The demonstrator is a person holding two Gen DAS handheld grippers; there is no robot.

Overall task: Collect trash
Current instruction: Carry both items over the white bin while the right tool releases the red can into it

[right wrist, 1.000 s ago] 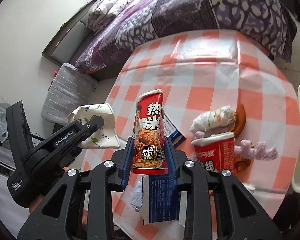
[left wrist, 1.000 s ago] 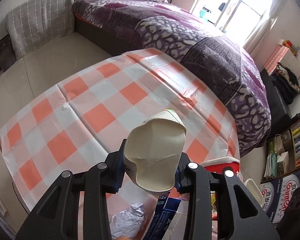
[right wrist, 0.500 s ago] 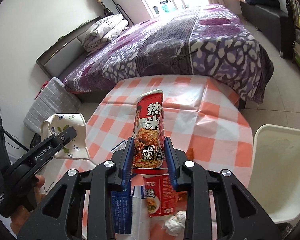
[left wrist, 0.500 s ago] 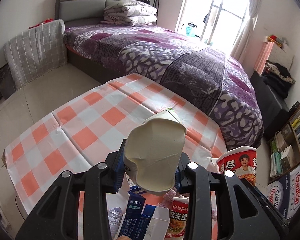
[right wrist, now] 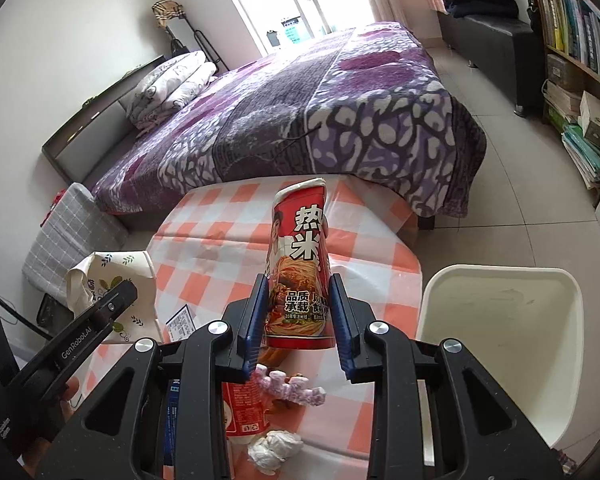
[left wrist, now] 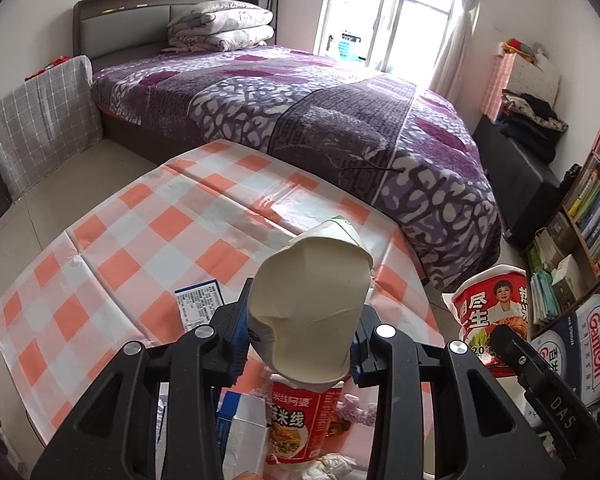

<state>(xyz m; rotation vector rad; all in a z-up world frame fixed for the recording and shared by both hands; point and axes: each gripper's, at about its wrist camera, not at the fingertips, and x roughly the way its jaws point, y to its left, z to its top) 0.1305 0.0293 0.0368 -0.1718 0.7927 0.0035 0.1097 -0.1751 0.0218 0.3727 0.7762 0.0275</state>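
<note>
Trash was in both grippers. The left gripper (left wrist: pixel 300 336) had its jaws part-way closed on a crumpled cream paper cup (left wrist: pixel 310 312), pressed in at its sides and held above the near edge of the tabletop (left wrist: pixel 112 248) with its orange-and-white checked cloth. The right gripper (right wrist: pixel 298 320) had its jaws clamped narrowly on a flattened red noodle cup (right wrist: pixel 298 264), upright, also clear of the cloth. Below them on the tabletop lay another red noodle cup (left wrist: pixel 300 424), a blue-and-white carton (left wrist: pixel 242 428), a printed leaflet (left wrist: pixel 198 304), a pink fluffy thing (right wrist: pixel 288 390) and a ball of white tissue (right wrist: pixel 274 446). A white bin (right wrist: pixel 500 344) stood open on the floor just beside the tabletop's right edge. Beyond the tabletop stood a bed (left wrist: pixel 300 112) under a purple blanket.
</note>
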